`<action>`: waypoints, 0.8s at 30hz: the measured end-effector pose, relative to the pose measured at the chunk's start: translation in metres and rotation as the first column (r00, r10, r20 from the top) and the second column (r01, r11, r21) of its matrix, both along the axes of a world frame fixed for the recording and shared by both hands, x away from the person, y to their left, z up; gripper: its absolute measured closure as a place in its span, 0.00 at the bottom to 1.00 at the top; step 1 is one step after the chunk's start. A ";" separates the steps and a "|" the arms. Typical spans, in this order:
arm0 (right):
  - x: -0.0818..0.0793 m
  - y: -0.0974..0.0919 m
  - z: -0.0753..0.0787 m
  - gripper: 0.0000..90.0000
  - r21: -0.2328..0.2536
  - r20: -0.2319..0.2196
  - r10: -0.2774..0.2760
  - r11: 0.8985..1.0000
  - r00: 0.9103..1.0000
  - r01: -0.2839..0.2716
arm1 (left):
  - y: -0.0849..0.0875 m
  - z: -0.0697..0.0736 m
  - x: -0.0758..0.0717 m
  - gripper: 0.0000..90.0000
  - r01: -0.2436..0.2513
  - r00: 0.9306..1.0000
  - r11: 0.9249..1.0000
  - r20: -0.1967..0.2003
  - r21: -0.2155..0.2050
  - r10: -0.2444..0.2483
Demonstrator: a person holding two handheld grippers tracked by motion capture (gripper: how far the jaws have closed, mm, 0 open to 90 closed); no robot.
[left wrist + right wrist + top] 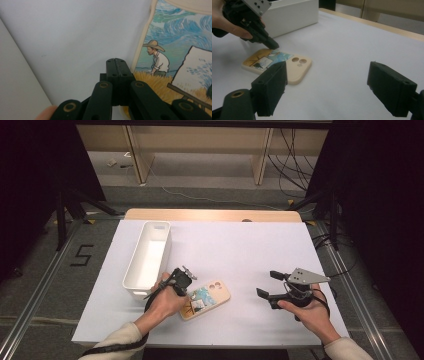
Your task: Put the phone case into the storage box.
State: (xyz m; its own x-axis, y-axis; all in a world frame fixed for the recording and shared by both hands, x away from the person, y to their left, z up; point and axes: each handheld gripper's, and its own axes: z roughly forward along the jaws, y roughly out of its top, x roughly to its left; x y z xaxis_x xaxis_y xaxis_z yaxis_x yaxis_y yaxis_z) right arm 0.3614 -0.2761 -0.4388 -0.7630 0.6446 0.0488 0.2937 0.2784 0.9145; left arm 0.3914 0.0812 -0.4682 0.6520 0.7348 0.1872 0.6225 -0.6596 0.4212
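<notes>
A cream phone case (212, 296) lies flat on the white table cover, printed with a painted scene of a man in a straw hat in a wheat field. My left gripper (184, 290) is shut with nothing between its jaws. Its tip points down at the case's near-left edge. The left gripper view has the closed jaws (117, 63) beside the case (175, 50). My right gripper (267, 284) is held open to the right of the case, well apart from it. Through its wide jaws (332, 82) I see the case (297, 68) with two camera holes and the left gripper (270, 44) above it.
A long white bin (148, 257) stands lengthwise left of the case, close to the left hand; its wall (292, 15) appears behind the left gripper. The white table cover (240, 250) reaches to a wooden strip at the far edge. Cables lie on the floor beyond.
</notes>
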 end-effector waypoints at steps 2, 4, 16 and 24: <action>0.000 0.000 0.000 0.19 0.001 0.001 0.001 1.000 1.000 -0.001 | 0.003 0.000 -0.006 1.00 0.004 1.000 1.000 -0.007 -0.011 -0.005; 0.000 0.000 0.000 0.19 0.001 0.001 0.001 1.000 1.000 -0.001 | 0.003 0.000 -0.008 1.00 0.007 1.000 1.000 -0.012 -0.012 -0.007; 0.000 -0.001 0.000 0.19 0.001 0.001 -0.004 1.000 1.000 0.004 | 0.002 0.001 -0.023 1.00 0.039 0.999 0.999 -0.008 -0.025 -0.039; 0.001 -0.002 0.000 0.19 0.001 0.003 -0.002 1.000 1.000 0.002 | 0.007 0.009 -0.025 0.95 0.036 0.999 0.995 0.034 -0.095 -0.033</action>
